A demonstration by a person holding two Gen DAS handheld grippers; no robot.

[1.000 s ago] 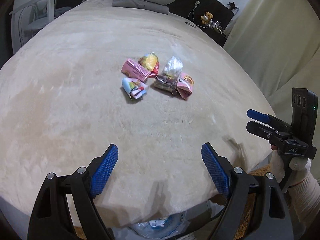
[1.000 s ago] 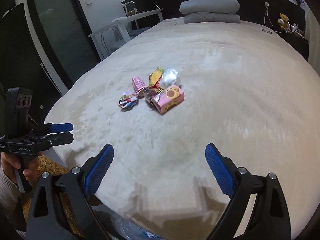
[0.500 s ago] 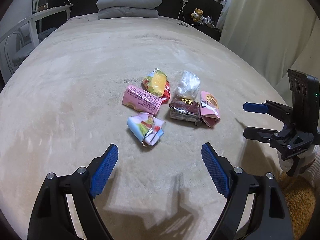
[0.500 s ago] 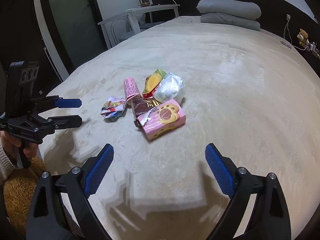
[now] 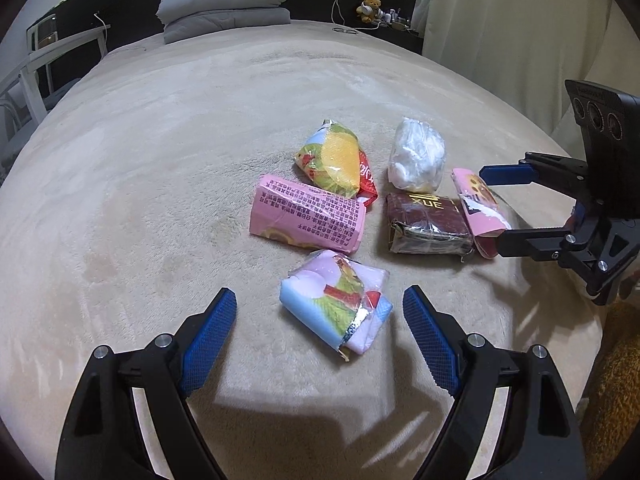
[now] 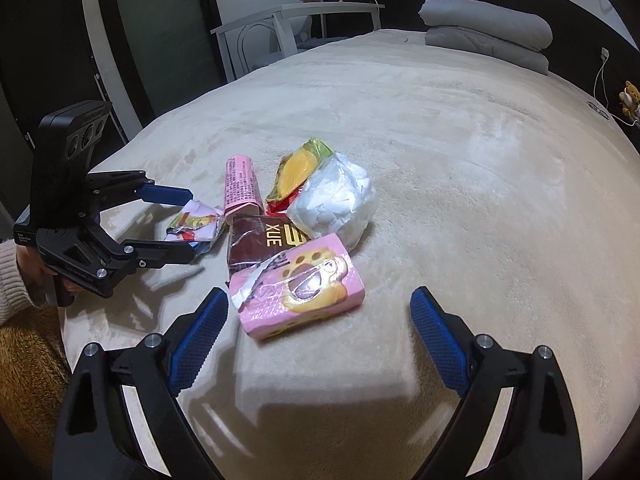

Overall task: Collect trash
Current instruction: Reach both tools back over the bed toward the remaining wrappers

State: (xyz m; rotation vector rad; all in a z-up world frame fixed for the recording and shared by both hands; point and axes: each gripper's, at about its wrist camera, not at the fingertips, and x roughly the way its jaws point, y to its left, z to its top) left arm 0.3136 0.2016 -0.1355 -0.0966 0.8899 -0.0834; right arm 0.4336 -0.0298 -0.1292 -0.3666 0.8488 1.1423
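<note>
Several pieces of trash lie bunched on a beige bed cover [image 5: 160, 160]. My left gripper [image 5: 320, 316] is open, its blue pads on either side of a crumpled pastel wrapper [image 5: 336, 304], not touching it. Beyond lie a pink packet with print [image 5: 306, 216], a yellow-green snack bag [image 5: 334, 158], a white crumpled bag [image 5: 416, 156] and a dark brown wrapper [image 5: 426, 222]. My right gripper [image 6: 320, 314] is open, its pads level with the near end of a pink paw-print box [image 6: 298, 290]. Each gripper also shows from the side in the other view, the right gripper [image 5: 500, 204] and the left gripper [image 6: 186, 220].
Folded grey bedding [image 5: 224, 4] lies at the head of the bed against a dark headboard. A white chair and desk [image 6: 288, 32] stand on the left side. A teddy bear [image 5: 368, 6] sits on a shelf. A brown rug [image 5: 616, 380] covers the floor by the bed's edge.
Both grippers have come forward and down over the bed toward the trash pile, which now fills much more of each view. Their jaws kept the same width.
</note>
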